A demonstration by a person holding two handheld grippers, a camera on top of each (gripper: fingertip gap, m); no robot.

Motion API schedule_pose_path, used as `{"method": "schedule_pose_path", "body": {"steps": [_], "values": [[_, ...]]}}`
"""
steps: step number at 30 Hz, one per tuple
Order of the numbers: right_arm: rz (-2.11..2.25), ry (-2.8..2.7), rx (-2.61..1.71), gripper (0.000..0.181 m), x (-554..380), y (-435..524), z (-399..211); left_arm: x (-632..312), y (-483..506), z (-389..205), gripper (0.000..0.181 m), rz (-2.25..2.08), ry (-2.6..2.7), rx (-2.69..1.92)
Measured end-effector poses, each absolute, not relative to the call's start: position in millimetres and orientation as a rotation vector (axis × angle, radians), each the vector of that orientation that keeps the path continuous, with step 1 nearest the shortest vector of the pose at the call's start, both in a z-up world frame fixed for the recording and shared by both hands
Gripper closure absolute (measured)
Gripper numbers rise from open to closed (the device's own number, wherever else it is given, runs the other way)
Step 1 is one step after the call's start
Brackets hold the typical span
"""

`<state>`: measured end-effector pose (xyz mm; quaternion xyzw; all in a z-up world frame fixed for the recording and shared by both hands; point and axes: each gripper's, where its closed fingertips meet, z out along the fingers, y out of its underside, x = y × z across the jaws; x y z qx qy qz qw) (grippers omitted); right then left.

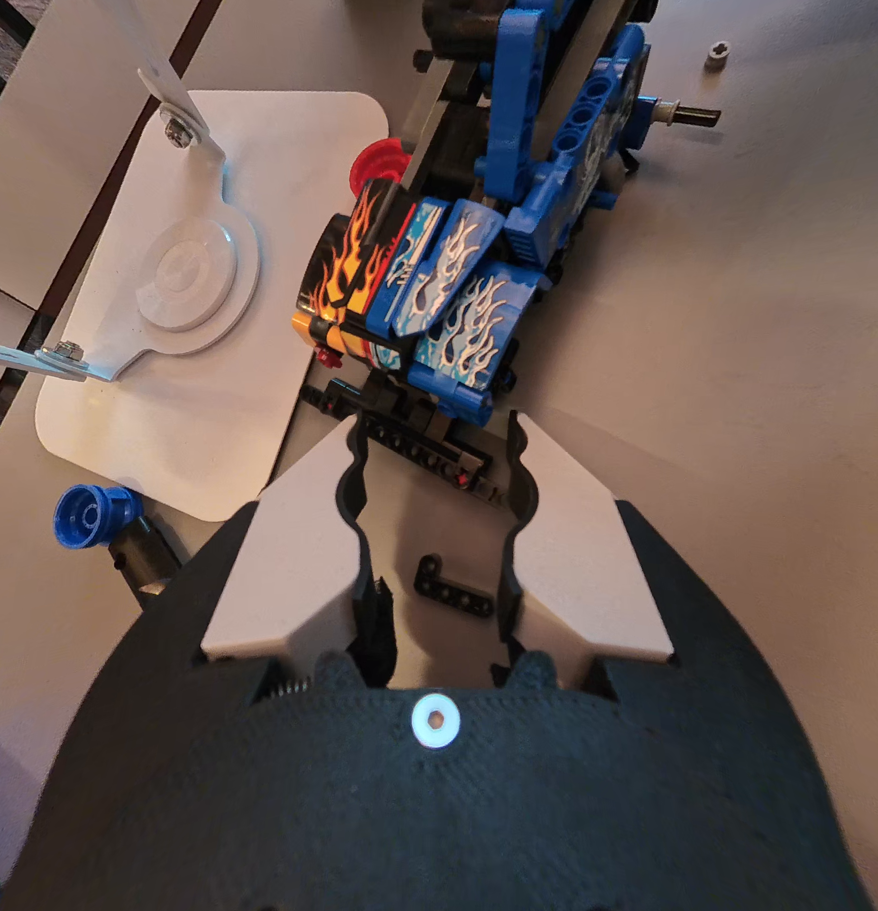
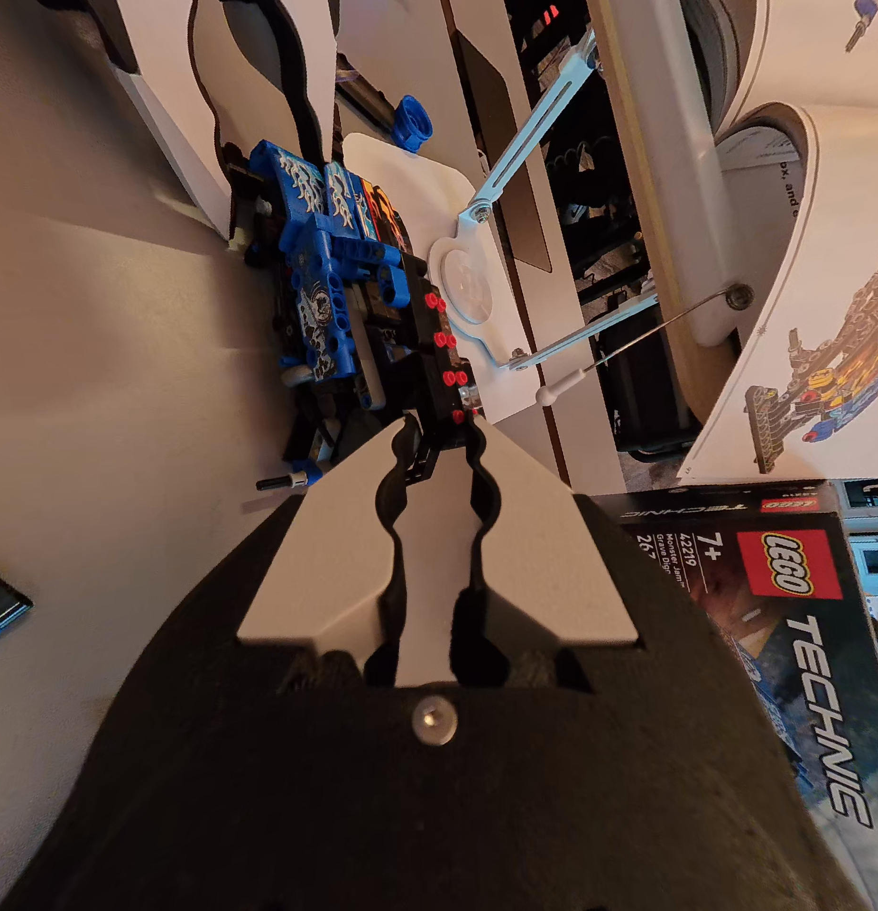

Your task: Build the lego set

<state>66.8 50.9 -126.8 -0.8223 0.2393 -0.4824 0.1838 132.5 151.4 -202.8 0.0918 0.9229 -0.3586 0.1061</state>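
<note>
Matte table (image 1: 722, 394); glossy flame-printed model (image 1: 427, 276); right tongs (image 2: 437, 434) pinch it.

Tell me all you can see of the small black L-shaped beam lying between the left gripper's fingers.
The black L-shaped beam is a small, flat plastic Technic piece with a long arm pierced by a row of round holes and a short arm bent at one end. It lies flat and loose on the table, apart from the truck model. The left gripper hangs open above it; its fingers do not touch the beam.
</note>
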Motion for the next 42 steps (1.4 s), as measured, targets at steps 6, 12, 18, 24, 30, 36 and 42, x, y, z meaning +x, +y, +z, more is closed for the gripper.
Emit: {"method": "schedule_pose_path", "body": {"steps": [6,12,18,24,30,36,42], "values": [[-1.362,0.673,-2.320,0.162,66.9,50.6,-127.1,132.5,151.4,-202.7,0.126,-1.055,2.717,0.272],[-1.364,0.672,-2.321,0.161,67.1,50.2,-127.4,132.1,151.5,-202.6,0.126,-1.053,2.716,0.275],[-1.363,0.672,-2.321,0.161,67.3,49.9,-127.5,132.0,151.7,-202.5,0.126,-1.053,2.716,0.276],[-1.363,0.671,-2.321,0.161,67.4,49.7,-127.5,131.9,152.2,-202.4,0.125,-1.053,2.717,0.276],[-1.355,0.675,-2.313,0.161,67.5,49.5,-127.4,131.7,152.6,-202.1,0.125,-1.051,2.716,0.279],[-1.284,0.713,-2.249,0.166,68.1,47.9,-125.2,130.5,153.7,-202.0,0.125,-1.048,2.717,0.289],[-1.231,0.740,-2.200,0.165,68.8,46.7,-124.8,129.8,153.6,-201.8,0.126,-1.046,2.714,0.296]]}}
